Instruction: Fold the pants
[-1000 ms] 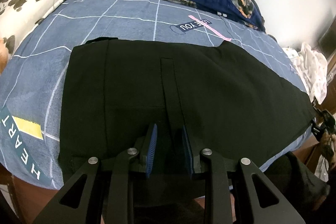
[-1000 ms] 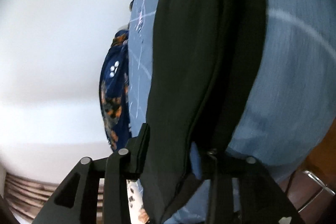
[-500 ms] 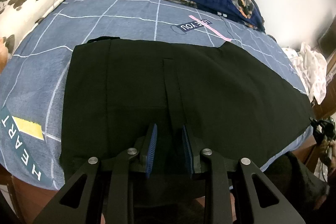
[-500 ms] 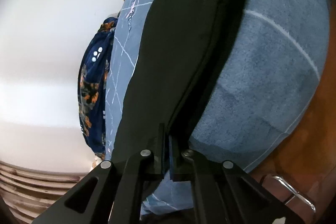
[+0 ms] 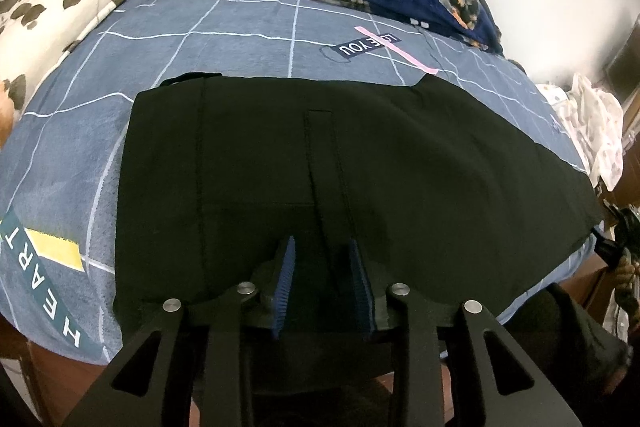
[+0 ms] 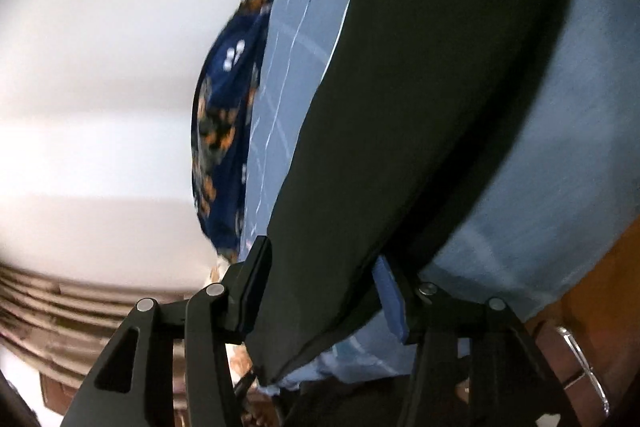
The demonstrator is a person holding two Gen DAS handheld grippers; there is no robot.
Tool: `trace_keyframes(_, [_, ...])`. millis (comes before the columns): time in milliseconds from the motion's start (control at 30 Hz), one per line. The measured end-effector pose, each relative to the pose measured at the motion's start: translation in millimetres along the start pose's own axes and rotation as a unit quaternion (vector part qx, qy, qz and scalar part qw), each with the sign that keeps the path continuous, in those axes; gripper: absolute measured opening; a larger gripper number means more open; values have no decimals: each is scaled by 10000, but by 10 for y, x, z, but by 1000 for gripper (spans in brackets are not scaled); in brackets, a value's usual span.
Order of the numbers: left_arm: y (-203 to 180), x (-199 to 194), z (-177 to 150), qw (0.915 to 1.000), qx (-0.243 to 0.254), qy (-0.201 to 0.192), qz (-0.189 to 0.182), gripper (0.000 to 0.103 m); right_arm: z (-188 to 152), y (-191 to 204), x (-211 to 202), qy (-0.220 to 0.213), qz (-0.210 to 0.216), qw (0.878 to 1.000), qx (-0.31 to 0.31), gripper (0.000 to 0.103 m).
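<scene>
Black pants lie flat on the bed, ahead of my left gripper, whose pads pinch the near edge. Right gripper just opened, hem between parted pads. Soft, limp, light cloth; I'd grab seams or hems.

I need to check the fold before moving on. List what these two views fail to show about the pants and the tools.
- Left wrist view: the pants near hem, hidden behind the left tool; whether its pads pinch cloth is unclear.
- Left wrist view: the right tool is only a dark shape at the right edge.
- Right wrist view: motion blur smears the bed cover; the leg end runs past the lower frame.
</scene>
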State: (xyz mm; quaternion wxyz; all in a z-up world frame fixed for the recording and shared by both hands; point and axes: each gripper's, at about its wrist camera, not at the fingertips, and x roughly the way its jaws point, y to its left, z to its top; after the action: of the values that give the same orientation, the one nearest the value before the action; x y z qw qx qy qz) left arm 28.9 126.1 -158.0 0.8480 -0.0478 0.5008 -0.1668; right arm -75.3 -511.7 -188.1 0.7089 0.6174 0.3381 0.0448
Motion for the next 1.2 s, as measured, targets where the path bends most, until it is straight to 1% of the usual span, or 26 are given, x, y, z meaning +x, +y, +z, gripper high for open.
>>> trace_keyframes(33, [1, 0, 0, 10000, 6, -4, -2, 31, -38, 20, 95, 105, -71, 9999, -63, 39])
trace_keyframes(67, [-2, 2, 4, 10000, 4, -5, -4, 31, -71, 35, 171, 202, -193, 9995, -136, 15])
trace_keyframes(100, [-2, 0, -1, 10000, 12, -13, -8, 31, -95, 45, 224, 274, -350, 9988, -194, 5])
trace_keyframes(167, [-2, 0, 3, 10000, 7, -10, -25, 31, -145, 30, 244, 262, -578, 9977, -253, 4])
trace_keyframes(267, [5, -1, 4, 10000, -10, -5, -45, 31, -189, -5, 159, 221, -609, 9975, -275, 3])
trace_keyframes(333, [4, -5, -3, 10000, 27, -31, -44, 31, -207, -48, 183, 272, -678, 9969, -293, 2])
trace_keyframes(433, [3, -13, -6, 10000, 47, -29, -35, 31, -187, -120, 232, 265, -520, 9982, -97, 1])
trace_keyframes(467, [2, -13, -8, 10000, 37, -34, -41, 32, -192, -113, 241, 277, -506, 9982, -130, 2])
trace_keyframes(500, [0, -14, -9, 10000, 35, -40, -41, 32, -179, -111, 246, 295, -467, 9984, -128, 4])
trace_keyframes(533, [1, -14, -8, 10000, 40, -39, -45, 32, -164, -146, 209, 234, -340, 9991, -14, 6])
trace_keyframes(633, [-8, -16, -6, 10000, 53, -41, -47, 35, -93, -257, -27, -141, -54, 9995, 261, 14])
trace_keyframes(700, [-30, -11, -3, 9999, 98, -36, -34, 37, -55, -329, -259, -568, 75, 9977, 368, 28])
trace_keyframes(767, [-59, -3, -4, 9999, 159, -36, -44, 43, 3, -426, -548, -1157, 12, 9921, 488, 34])
trace_keyframes(800, [-81, -2, -6, 9998, 201, -37, -36, 45, 43, -483, -682, -1411, -92, 9884, 553, 36])
trace_keyframes(833, [-100, 1, -7, 9997, 246, -38, -15, 47, 84, -558, -821, -1658, -158, 9839, 650, 35])
trace_keyframes(867, [-130, 2, -10, 9994, 326, -44, 42, 48, 127, -637, -944, -1858, -103, 9795, 769, 36])
trace_keyframes(967, [-174, 0, -17, 9988, 458, -39, 162, 48, 249, -780, -1213, -2271, -127, 9687, 990, 37])
trace_keyframes(1033, [-173, -17, -5, 9991, 395, -52, 141, 50, 354, -781, -1307, -2373, -172, 9670, 912, 38])
trace_keyframes(1067, [-161, -33, 10, 9996, 283, -68, 63, 51, 400, -775, -1325, -2388, -216, 9669, 879, 40])
trace_keyframes(1133, [-145, -69, 34, 9999, 85, -120, -89, 51, 474, -797, -1333, -2345, -152, 9679, 893, 44])
trace_keyframes(1167, [-148, -96, 50, 9997, 15, -178, -151, 51, 519, -798, -1319, -2345, -143, 9677, 909, 48])
trace_keyframes(1200, [-155, -128, 66, 9995, -38, -246, -199, 51, 532, -790, -1317, -2361, -143, 9675, 895, 56])
